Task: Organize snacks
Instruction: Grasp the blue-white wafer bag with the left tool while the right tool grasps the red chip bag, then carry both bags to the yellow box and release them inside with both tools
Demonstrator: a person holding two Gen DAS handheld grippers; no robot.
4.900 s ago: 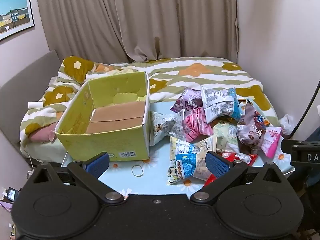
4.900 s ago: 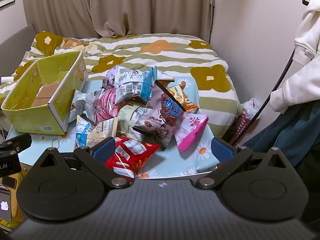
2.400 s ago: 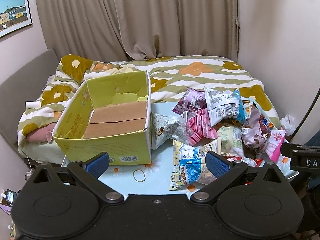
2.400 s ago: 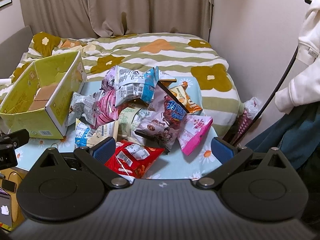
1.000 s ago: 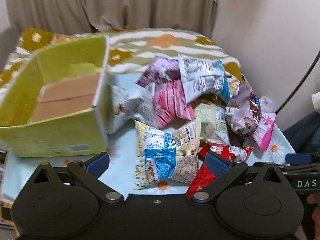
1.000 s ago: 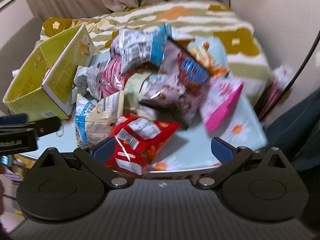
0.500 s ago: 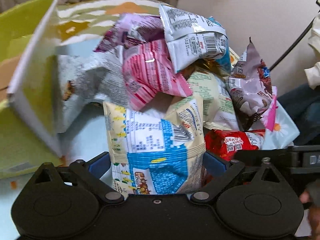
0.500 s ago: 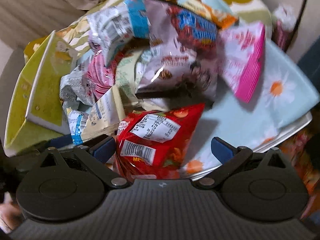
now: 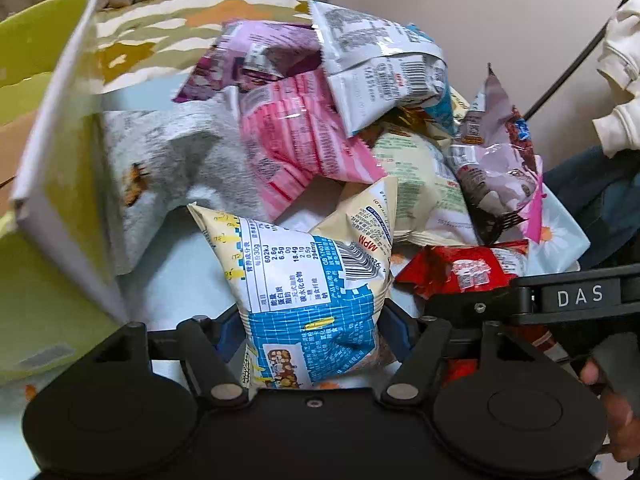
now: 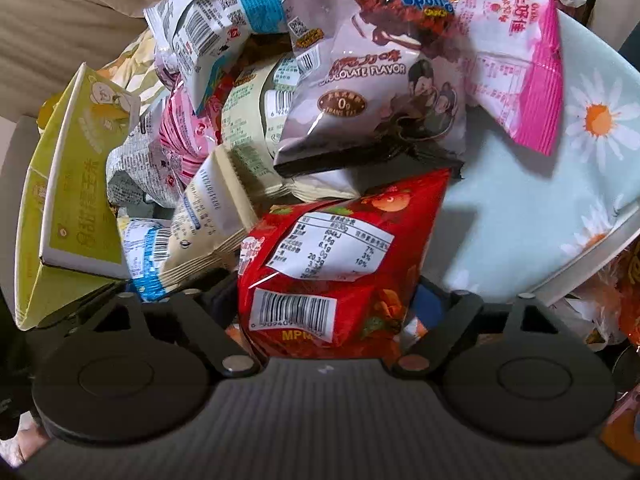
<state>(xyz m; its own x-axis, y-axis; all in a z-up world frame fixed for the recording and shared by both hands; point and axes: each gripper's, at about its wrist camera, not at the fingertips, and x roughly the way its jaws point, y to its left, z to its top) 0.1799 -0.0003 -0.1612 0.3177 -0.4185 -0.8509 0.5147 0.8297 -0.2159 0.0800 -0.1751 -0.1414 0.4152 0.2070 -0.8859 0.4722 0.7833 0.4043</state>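
Both hands have dropped from their high look over the whole table to right down among the packets, and each pair of jaws has just been closing around a bag; the left gripper (image 9: 310, 330) now has the blue-and-cream snack bag (image 9: 308, 280) between its blue pads, which look to be touching its puffed sides, though whether they truly press I cannot tell; the right gripper (image 10: 328, 300) straddles the red snack bag (image 10: 332, 260) the same way, the pads half hidden behind the foil. Each bag lies at the near edge of the snack pile (image 9: 320, 120) on the daisy-print table (image 10: 520, 208), its long axis running straight away from the gripper, so the fingers take it across its width. The yellow-green box (image 9: 44, 160) stands open just left of the pile, nearest the left hand; I'd judge the blue bag has the shorter way in, while the red must cross over the heap.
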